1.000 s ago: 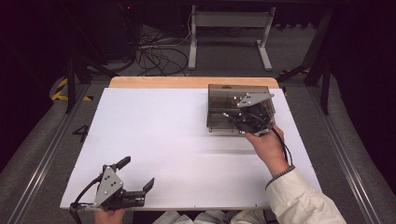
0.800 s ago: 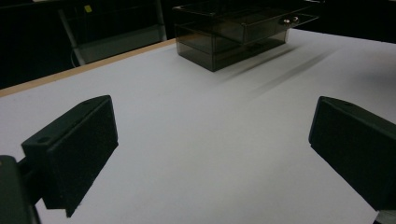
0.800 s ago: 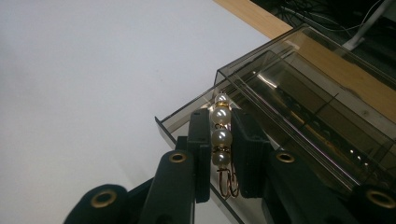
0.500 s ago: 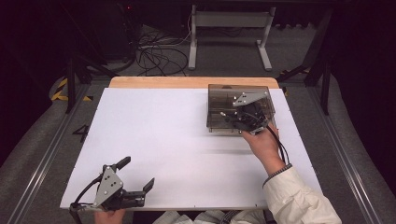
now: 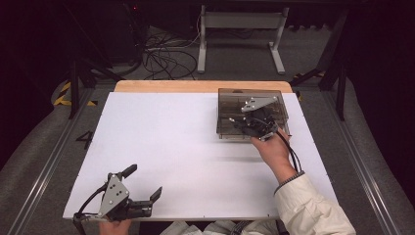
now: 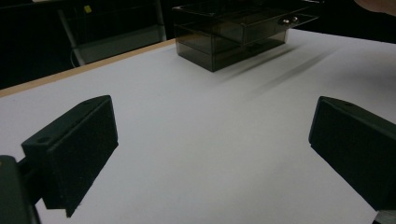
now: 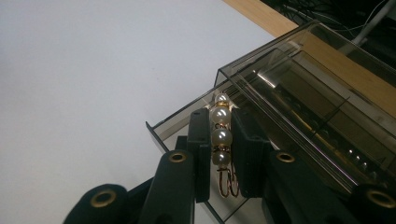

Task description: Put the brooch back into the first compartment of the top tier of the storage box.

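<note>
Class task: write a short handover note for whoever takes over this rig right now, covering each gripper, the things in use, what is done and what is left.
Right gripper: shut on a pearl clip, held over the open drawer of the smoked plastic box at the table's far right.
Left gripper: open, holding nothing, over the near left of the white table.
Done: drawer is pulled out; clip is in the grip.
Left: the clip is not yet released; probably it goes into the drawer, then the drawer gets shut.

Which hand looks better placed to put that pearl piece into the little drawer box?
The right. Its gripper is shut on the pearl hair clip just over the open drawer of the smoky box. The left gripper sits open at the table's near edge.
</note>
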A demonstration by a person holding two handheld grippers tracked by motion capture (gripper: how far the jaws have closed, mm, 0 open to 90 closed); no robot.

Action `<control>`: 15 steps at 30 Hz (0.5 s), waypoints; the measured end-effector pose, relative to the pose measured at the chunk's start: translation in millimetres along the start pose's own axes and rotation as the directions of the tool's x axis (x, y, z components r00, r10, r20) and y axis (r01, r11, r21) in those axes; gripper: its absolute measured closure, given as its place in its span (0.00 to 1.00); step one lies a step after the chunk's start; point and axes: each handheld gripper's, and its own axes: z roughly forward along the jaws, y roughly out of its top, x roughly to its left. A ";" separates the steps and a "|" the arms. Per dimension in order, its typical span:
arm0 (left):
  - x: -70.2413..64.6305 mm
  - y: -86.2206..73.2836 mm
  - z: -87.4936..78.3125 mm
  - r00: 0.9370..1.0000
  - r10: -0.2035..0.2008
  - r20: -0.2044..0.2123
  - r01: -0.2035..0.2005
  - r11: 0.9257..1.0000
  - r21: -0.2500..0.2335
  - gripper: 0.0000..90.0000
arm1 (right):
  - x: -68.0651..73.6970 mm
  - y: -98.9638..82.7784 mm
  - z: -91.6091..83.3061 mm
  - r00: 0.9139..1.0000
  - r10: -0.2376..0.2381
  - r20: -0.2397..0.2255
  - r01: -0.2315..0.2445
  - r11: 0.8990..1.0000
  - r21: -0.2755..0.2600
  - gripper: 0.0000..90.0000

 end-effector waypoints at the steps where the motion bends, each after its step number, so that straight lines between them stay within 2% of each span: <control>1: 0.0 -0.1 0.1 1.000 -0.001 0.000 0.001 1.000 -0.002 0.02 | 0.0 -0.3 1.4 1.000 -0.007 -0.003 0.007 1.000 0.001 0.88; 15: 0.5 -0.1 0.2 1.000 -0.001 0.002 0.001 1.000 0.001 0.02 | -1.3 -1.9 17.4 1.000 -0.007 -0.005 0.007 1.000 0.030 0.87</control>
